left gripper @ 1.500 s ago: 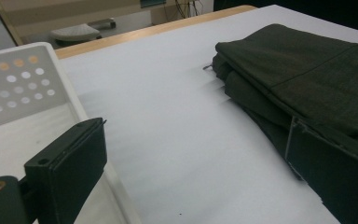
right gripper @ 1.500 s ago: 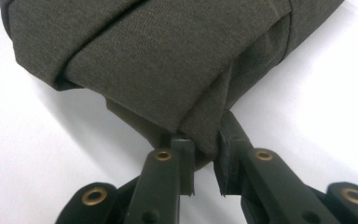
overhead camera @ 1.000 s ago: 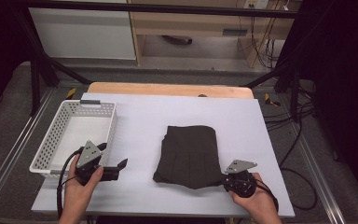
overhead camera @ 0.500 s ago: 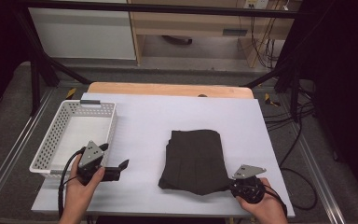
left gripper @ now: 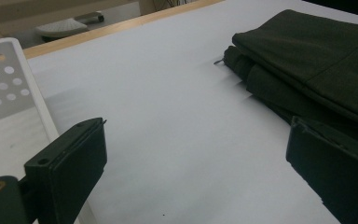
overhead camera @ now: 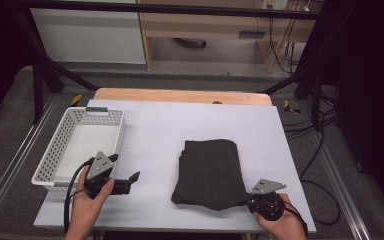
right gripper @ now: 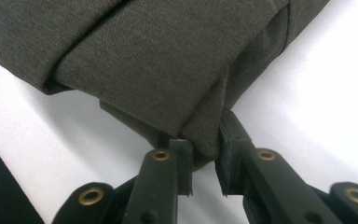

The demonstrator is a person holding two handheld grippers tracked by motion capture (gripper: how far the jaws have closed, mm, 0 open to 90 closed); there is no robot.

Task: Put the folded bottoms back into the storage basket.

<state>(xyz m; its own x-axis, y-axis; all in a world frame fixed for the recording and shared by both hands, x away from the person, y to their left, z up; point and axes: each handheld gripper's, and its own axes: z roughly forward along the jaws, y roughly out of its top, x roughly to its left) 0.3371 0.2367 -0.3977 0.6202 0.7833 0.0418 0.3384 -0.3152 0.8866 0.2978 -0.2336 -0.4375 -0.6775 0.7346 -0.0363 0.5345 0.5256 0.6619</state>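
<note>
The left hand [overhead camera: 87,197] holds the left gripper [overhead camera: 132,177] low and level with its jaws wide apart, while the right hand [overhead camera: 280,225] keeps the right gripper [right gripper: 205,156] low, its jaws pinched nearly together

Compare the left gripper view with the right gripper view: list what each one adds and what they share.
Left gripper view alone: the white perforated basket at its left edge, the table's wooden far edge, and the left gripper with its jaws standing wide apart over bare tabletop.

Right gripper view alone: the right gripper pinched shut on a corner of the folded dark cloth, seen close enough to make out the weave.

Shared: that same cloth, lying folded in layers at the right of the left gripper view, and the white tabletop beneath it.
</note>
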